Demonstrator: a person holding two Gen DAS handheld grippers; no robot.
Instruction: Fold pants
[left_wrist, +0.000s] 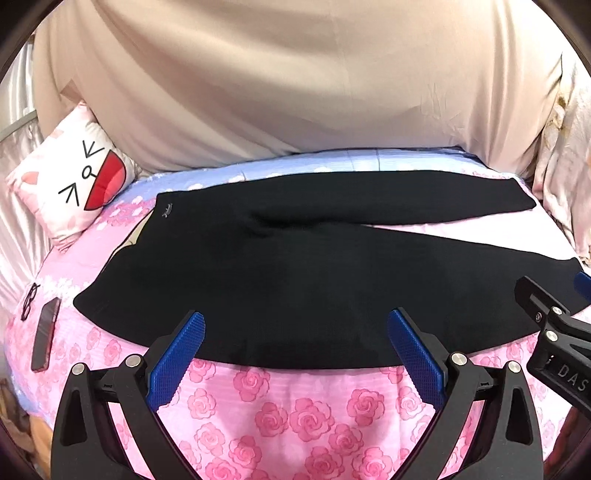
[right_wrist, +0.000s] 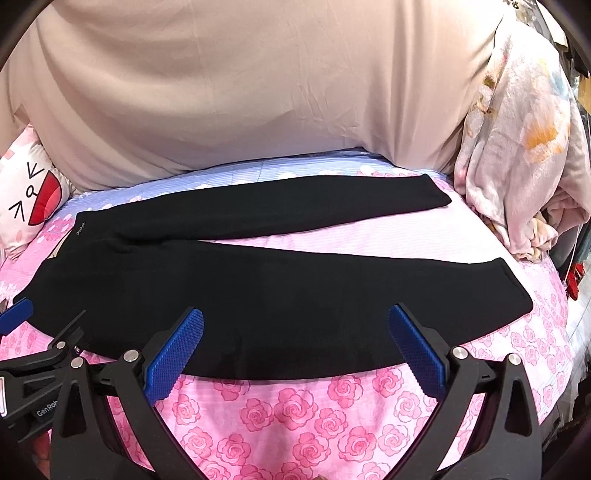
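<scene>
Black pants (left_wrist: 280, 280) lie flat on a pink rose-print bed sheet (left_wrist: 295, 410), waist at the left, two legs spread apart toward the right. They also show in the right wrist view (right_wrist: 295, 295). My left gripper (left_wrist: 295, 321) is open and empty, its blue pads (left_wrist: 177, 358) hovering at the near edge of the near leg. My right gripper (right_wrist: 295, 321) is open and empty, also at the near leg's front edge, further right. The right gripper shows at the right edge of the left wrist view (left_wrist: 554, 317).
A cat-face pillow (left_wrist: 77, 181) sits at the back left. A phone (left_wrist: 46, 334) and glasses (left_wrist: 29, 301) lie at the left on the sheet. A beige curtain (left_wrist: 295, 92) hangs behind. A crumpled blanket (right_wrist: 517, 147) is piled at the right.
</scene>
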